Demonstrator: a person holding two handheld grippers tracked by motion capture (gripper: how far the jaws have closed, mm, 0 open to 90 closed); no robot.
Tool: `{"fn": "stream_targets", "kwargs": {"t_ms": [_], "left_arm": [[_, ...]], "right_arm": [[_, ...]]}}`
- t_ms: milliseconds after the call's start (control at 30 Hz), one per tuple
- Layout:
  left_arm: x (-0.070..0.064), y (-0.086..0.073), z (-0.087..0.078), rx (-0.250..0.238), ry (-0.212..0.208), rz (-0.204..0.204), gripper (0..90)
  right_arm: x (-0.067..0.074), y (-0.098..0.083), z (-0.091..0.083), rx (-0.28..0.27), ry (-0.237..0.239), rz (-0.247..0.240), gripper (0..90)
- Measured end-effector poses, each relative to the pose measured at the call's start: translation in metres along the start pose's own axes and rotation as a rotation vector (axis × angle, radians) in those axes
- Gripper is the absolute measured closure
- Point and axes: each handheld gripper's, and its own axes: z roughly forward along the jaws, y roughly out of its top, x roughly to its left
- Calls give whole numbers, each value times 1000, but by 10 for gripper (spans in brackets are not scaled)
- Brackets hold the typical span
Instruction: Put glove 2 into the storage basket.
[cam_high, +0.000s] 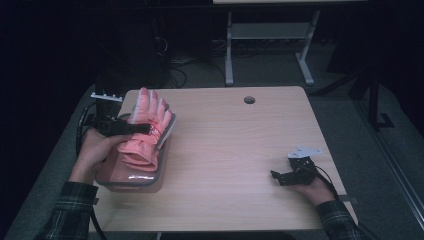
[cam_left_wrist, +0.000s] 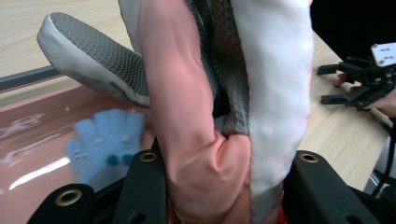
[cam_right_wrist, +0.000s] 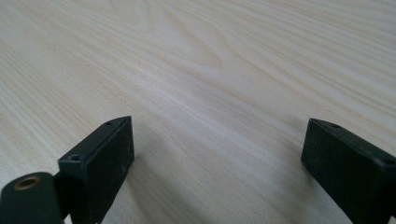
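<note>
My left claw (cam_high: 145, 129) clamps the pink glove (cam_high: 145, 135) over the bin (cam_high: 127, 181) at the worktop's (cam_high: 235, 150) left edge. My right claw (cam_high: 278, 176) rests apart near the right edge.

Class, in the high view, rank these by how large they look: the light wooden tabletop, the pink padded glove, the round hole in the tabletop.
1. Light wooden tabletop
2. Pink padded glove
3. Round hole in the tabletop, which lies farther from the camera yet is plainly smallest.

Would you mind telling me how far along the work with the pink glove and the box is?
Done: the left gripper has clamped the pink glove. In hand: the glove is held over the translucent box, where a blue glove-shaped thing shows beneath. Left: whether it is going in or coming out is unclear. The right gripper rests open on the table, idle.
</note>
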Motion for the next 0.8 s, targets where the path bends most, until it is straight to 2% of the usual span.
{"fn": "stream_targets", "kwargs": {"t_ms": [200,500,667,800], "left_arm": [[16,-8,-1,14,51,-35,621],[32,-19,19,77,110,-55,621],[41,-27,34,119,124,-70,618],[47,-35,46,140,108,-95,617]], "right_arm": [[0,0,0,1,-1,2,89],[0,0,0,1,-1,2,89],[0,0,0,1,0,3,89],[0,0,0,1,-1,2,89]]}}
